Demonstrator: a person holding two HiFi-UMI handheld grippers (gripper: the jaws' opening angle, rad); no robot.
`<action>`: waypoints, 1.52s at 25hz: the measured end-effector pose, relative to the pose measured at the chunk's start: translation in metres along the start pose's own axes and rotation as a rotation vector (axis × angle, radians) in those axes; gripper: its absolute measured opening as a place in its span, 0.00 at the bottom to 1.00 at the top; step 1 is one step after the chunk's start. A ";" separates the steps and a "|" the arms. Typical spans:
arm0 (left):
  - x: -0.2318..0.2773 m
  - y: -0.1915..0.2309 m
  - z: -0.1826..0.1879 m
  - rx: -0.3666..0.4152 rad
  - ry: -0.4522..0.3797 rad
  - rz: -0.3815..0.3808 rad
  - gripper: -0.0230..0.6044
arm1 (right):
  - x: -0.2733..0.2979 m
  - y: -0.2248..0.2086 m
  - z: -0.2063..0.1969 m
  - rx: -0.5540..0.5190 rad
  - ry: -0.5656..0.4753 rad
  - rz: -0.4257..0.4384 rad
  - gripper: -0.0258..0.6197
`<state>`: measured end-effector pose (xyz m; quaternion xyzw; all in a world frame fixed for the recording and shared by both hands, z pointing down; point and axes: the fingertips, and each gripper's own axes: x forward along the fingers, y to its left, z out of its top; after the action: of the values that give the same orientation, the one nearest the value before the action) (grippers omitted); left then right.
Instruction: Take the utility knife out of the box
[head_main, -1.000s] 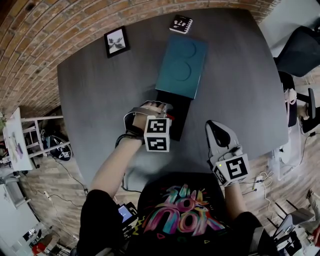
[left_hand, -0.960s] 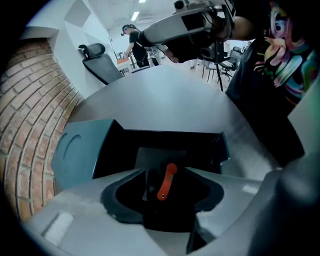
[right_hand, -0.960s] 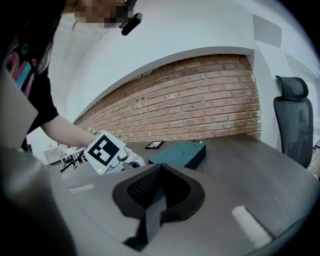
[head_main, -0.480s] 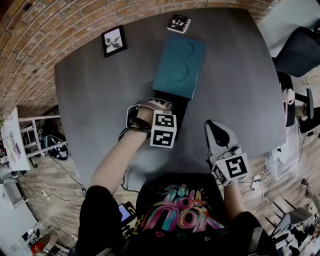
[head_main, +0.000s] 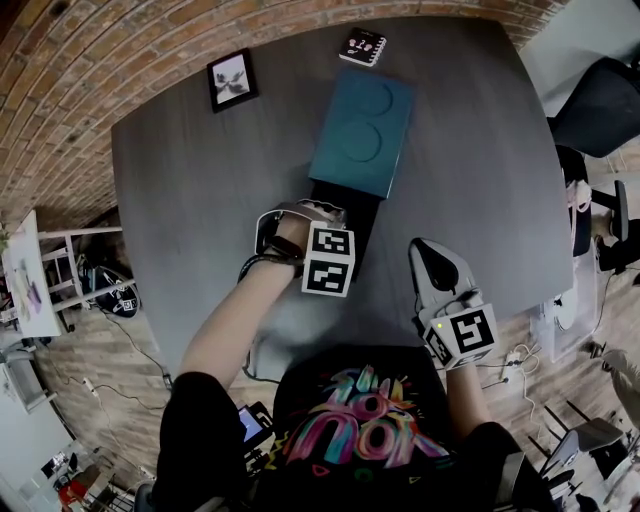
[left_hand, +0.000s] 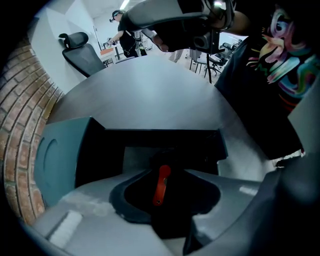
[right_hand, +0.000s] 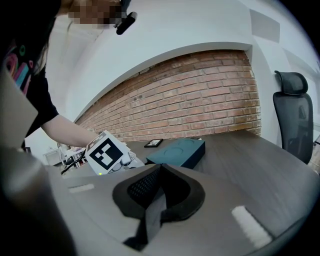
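A black box tray (head_main: 366, 222) lies on the dark table, with its teal lid (head_main: 362, 135) slid back over its far end. My left gripper (head_main: 328, 238) points straight down into the tray. In the left gripper view the utility knife (left_hand: 161, 184), dark with a red slider, lies in the tray (left_hand: 150, 142) between the jaws of the left gripper (left_hand: 162, 202). Those jaws are closing round it, and I see no pad pressing on it. My right gripper (head_main: 430, 255) rests near the table's front edge, shut on nothing, and its pads meet in the right gripper view (right_hand: 159, 176).
A framed picture (head_main: 231, 80) and a small patterned pad (head_main: 361, 47) lie at the table's far side. A black office chair (head_main: 600, 100) stands to the right. A brick wall (right_hand: 200, 95) runs behind the table.
My left hand has shifted a little to the right, further over the tray. The right gripper has not moved.
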<state>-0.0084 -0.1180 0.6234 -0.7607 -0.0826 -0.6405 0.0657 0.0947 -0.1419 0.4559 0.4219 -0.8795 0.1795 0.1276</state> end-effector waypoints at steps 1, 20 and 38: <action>0.000 -0.001 0.000 0.003 -0.004 0.002 0.25 | 0.001 0.000 0.000 0.000 0.000 0.001 0.03; -0.012 -0.001 0.002 0.002 -0.083 0.072 0.15 | -0.005 0.002 0.007 0.004 -0.017 -0.008 0.03; -0.081 0.004 0.007 -0.107 -0.149 0.246 0.15 | -0.020 0.015 0.027 -0.064 -0.054 0.030 0.03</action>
<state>-0.0141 -0.1241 0.5426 -0.8130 0.0408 -0.5726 0.0968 0.0932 -0.1302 0.4212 0.4089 -0.8942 0.1415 0.1143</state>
